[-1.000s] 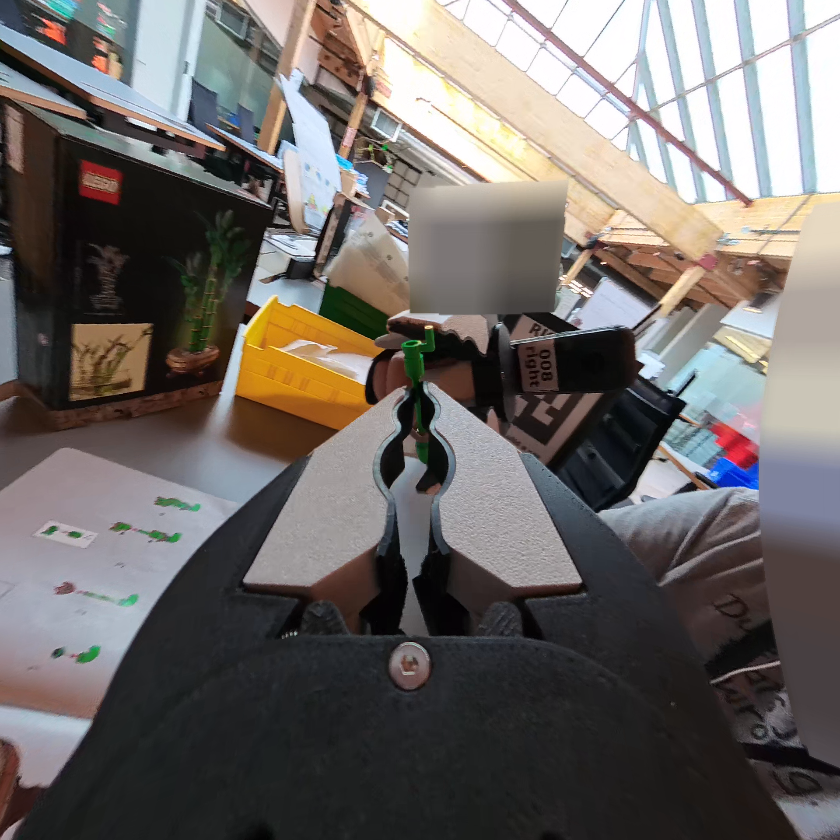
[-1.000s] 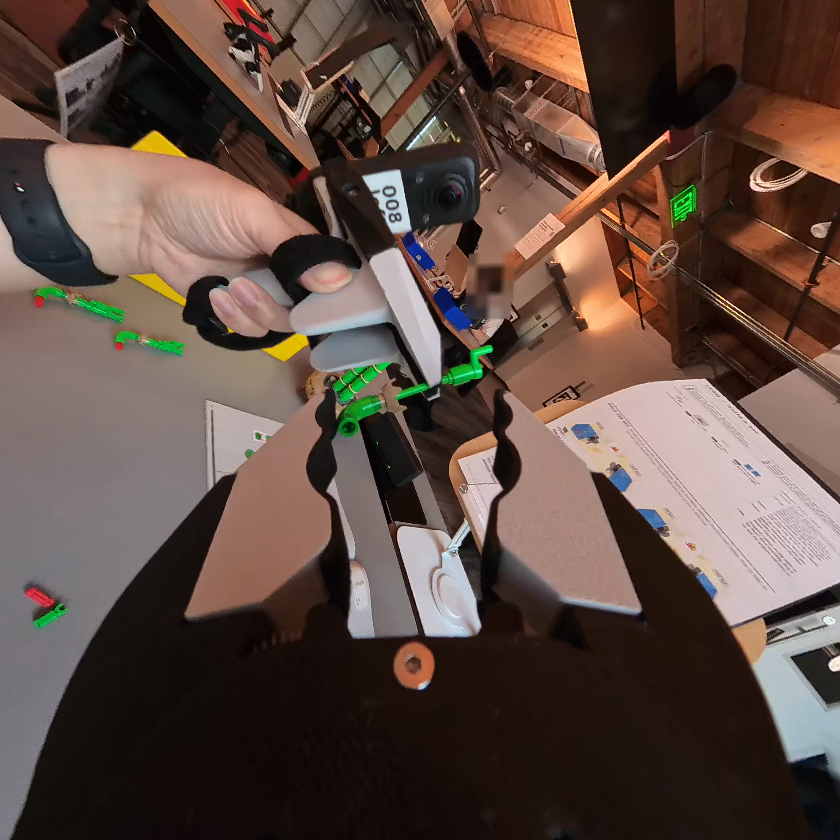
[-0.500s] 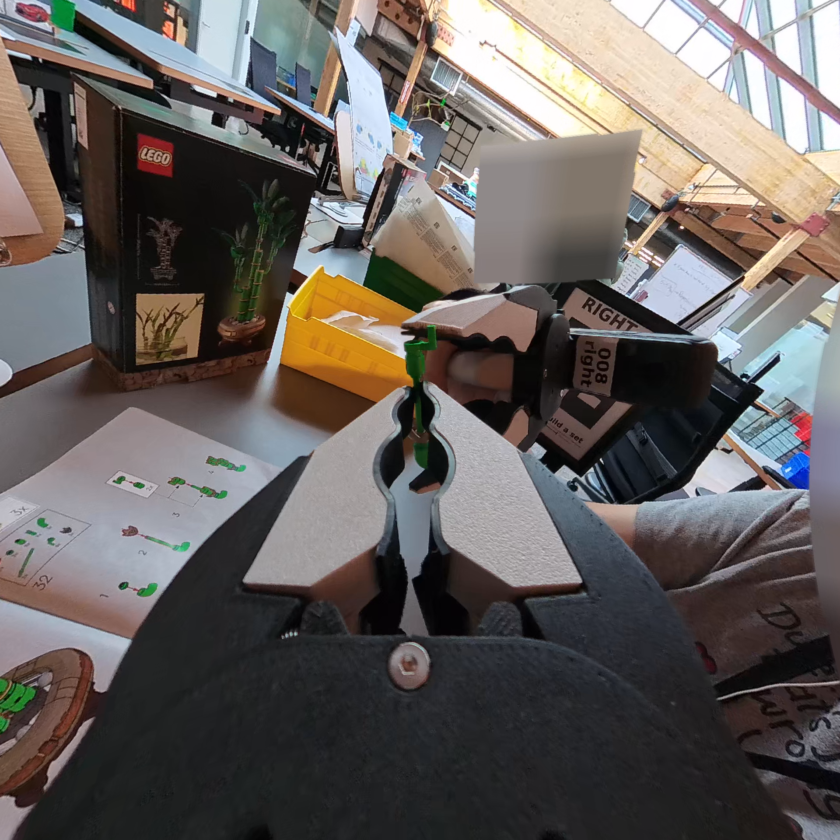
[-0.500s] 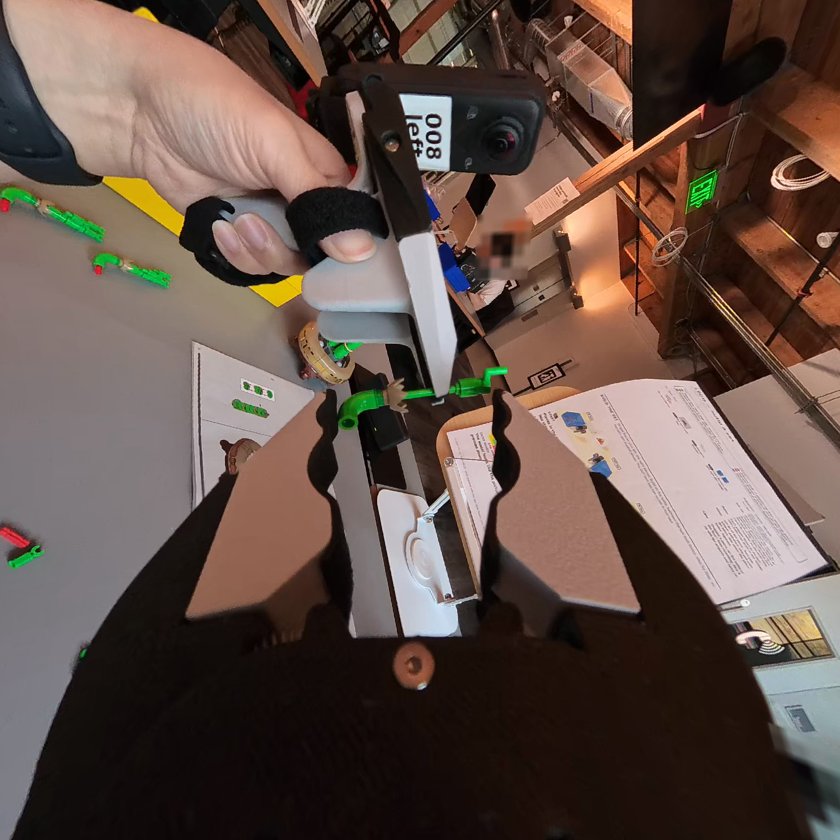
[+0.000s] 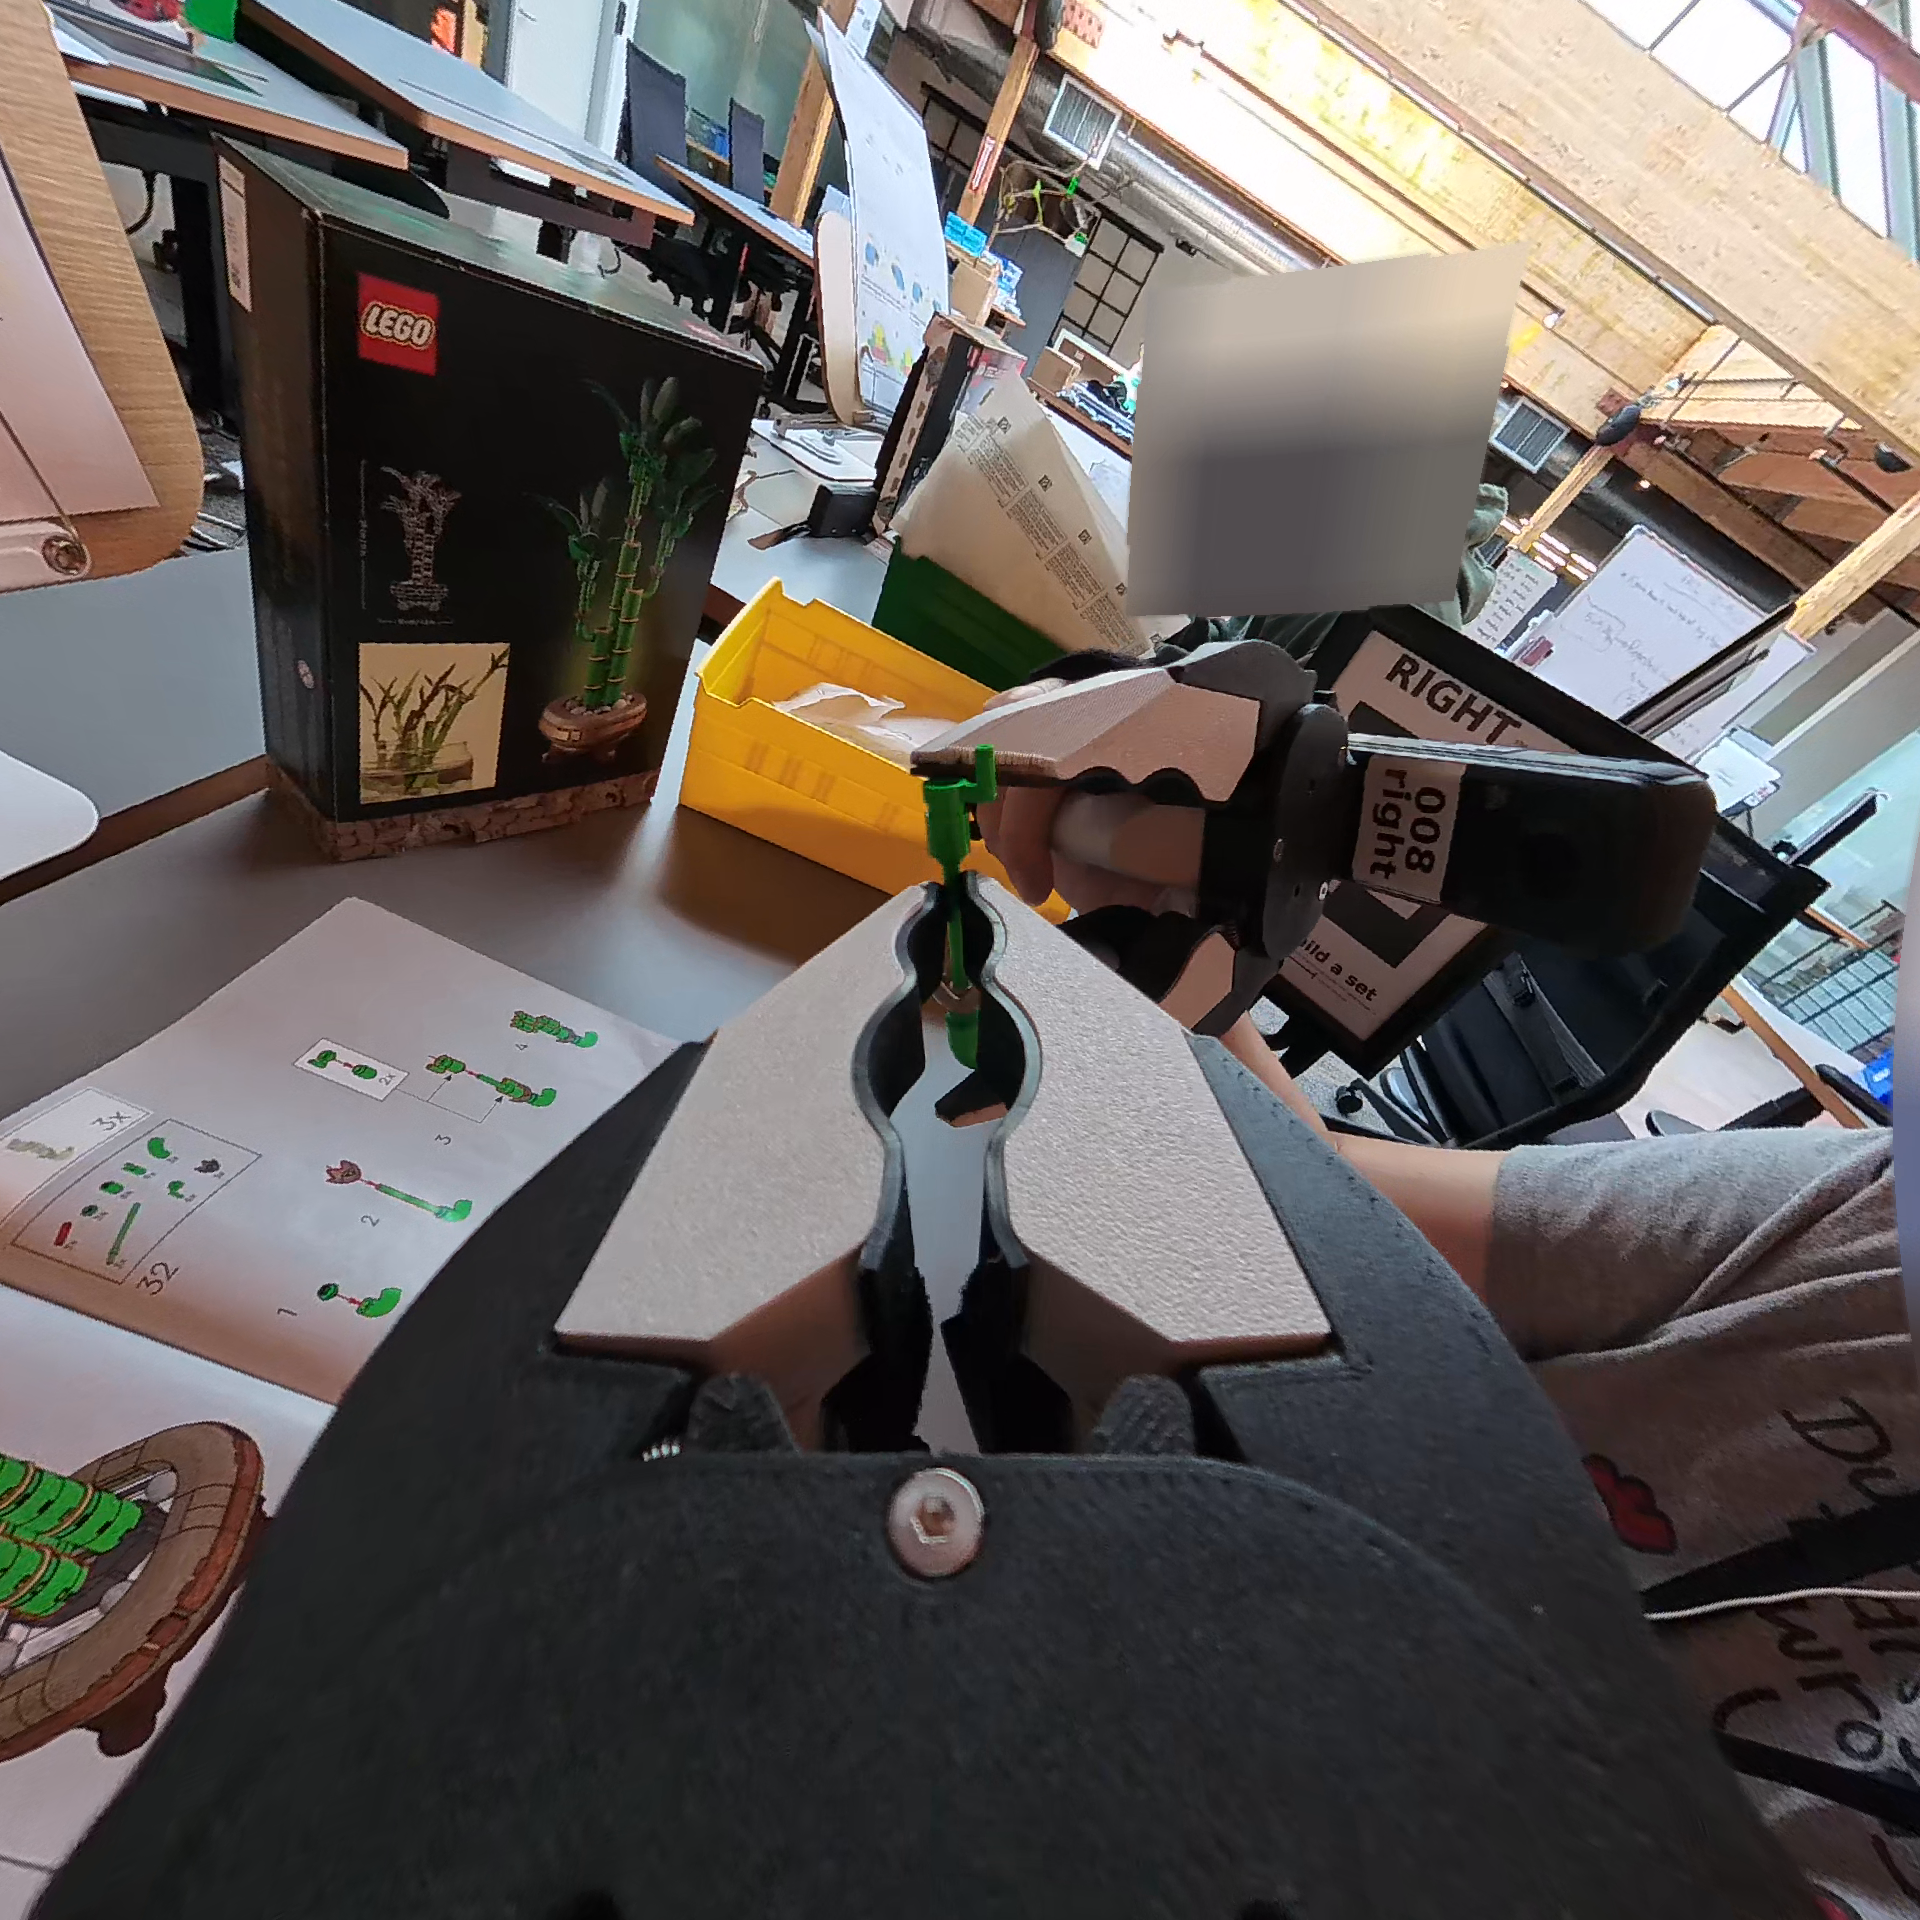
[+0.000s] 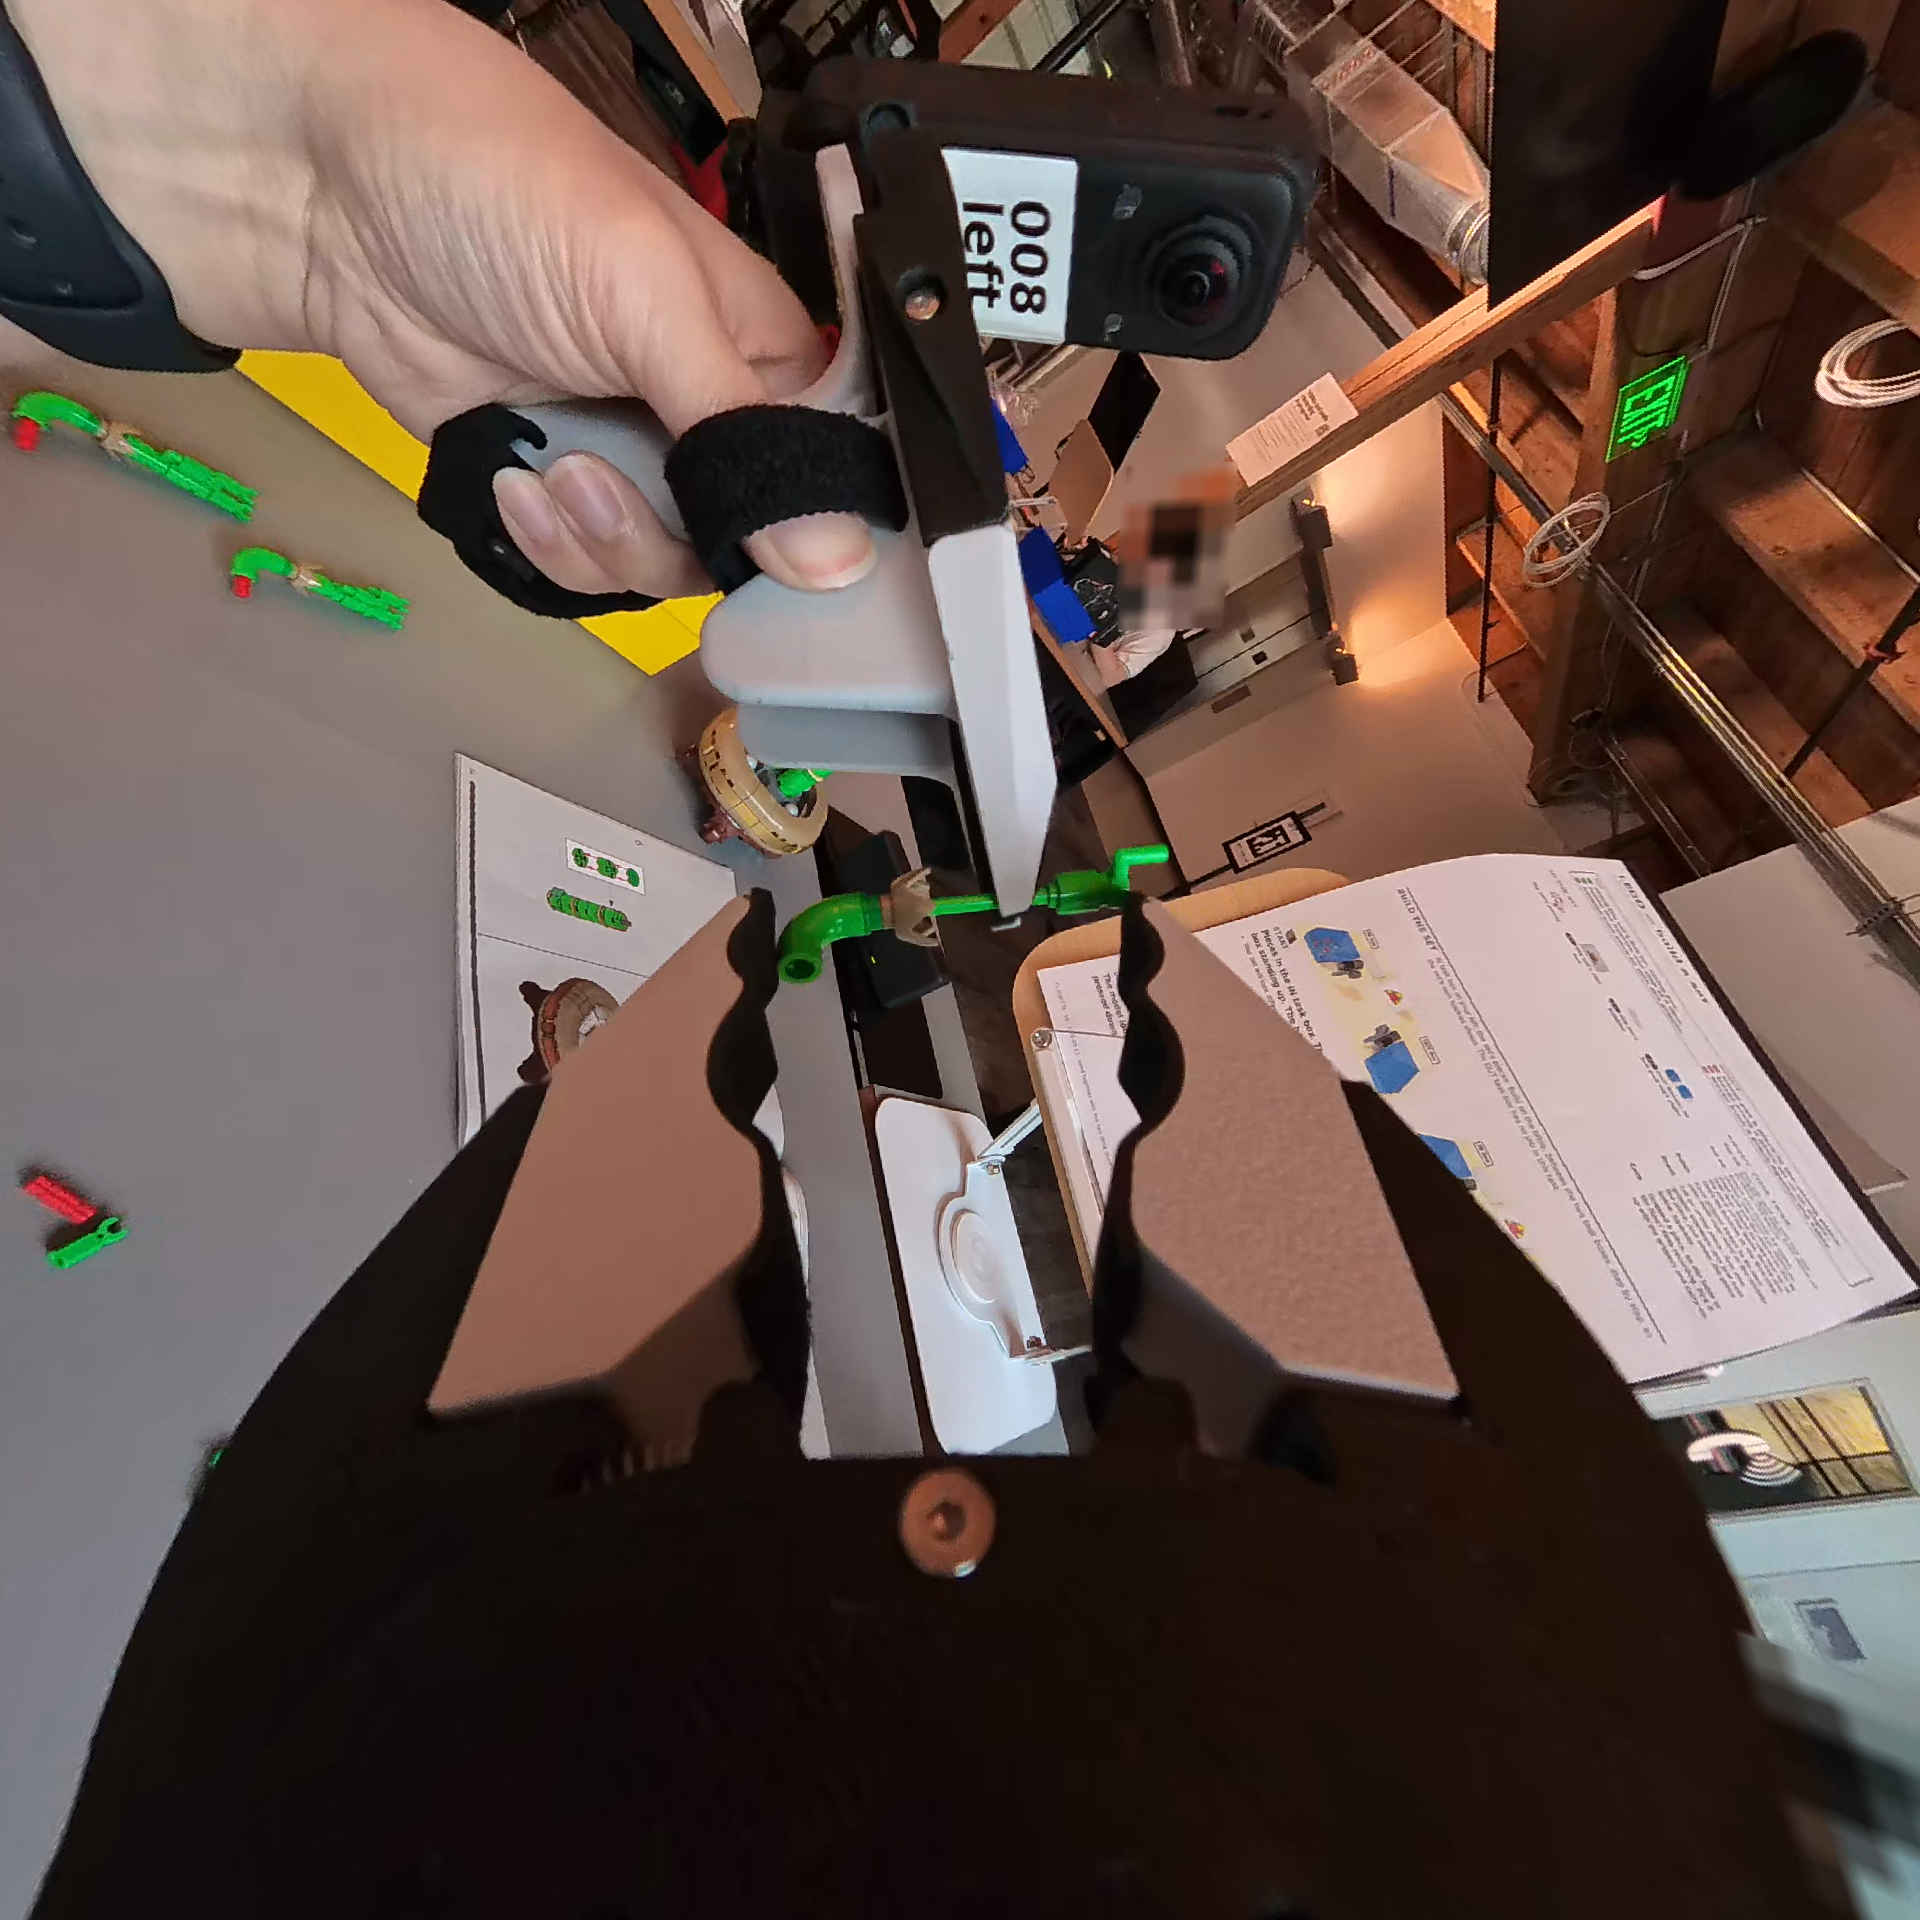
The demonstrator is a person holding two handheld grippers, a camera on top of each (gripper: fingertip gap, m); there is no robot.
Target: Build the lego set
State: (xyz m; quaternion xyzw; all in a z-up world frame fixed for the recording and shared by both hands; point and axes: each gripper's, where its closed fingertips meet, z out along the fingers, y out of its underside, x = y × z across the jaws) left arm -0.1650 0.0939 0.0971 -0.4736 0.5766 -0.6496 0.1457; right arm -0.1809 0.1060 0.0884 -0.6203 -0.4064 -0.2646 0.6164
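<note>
My left gripper [image 5: 954, 902] is shut on a thin green stem piece [image 5: 948, 831], held in the air above the table. The stem has a green elbow [image 6: 821, 930] and a tan collar [image 6: 914, 909] on one side of the grip and a small green connector [image 6: 1101, 883] on the other. My right gripper [image 6: 940, 920] is open, with its fingertips on either side of the stem, which lies crosswise between them. In the left wrist view, one right finger [image 5: 1091, 727] touches the stem's top end.
The set's black box [image 5: 499, 540], a yellow bin [image 5: 831, 769] and the open instruction booklet [image 5: 312, 1122] are on the table. A round brown base with green stalks [image 5: 104, 1558] sits near. Two finished green stems [image 6: 135, 457] [image 6: 322, 592] and small red and green pieces [image 6: 73, 1216] lie loose. My left and right fingertips are right by each other.
The two grippers have come closer together. The stem now sits between the open right fingertips. The left view has tipped down, bringing the booklet and base into view.
</note>
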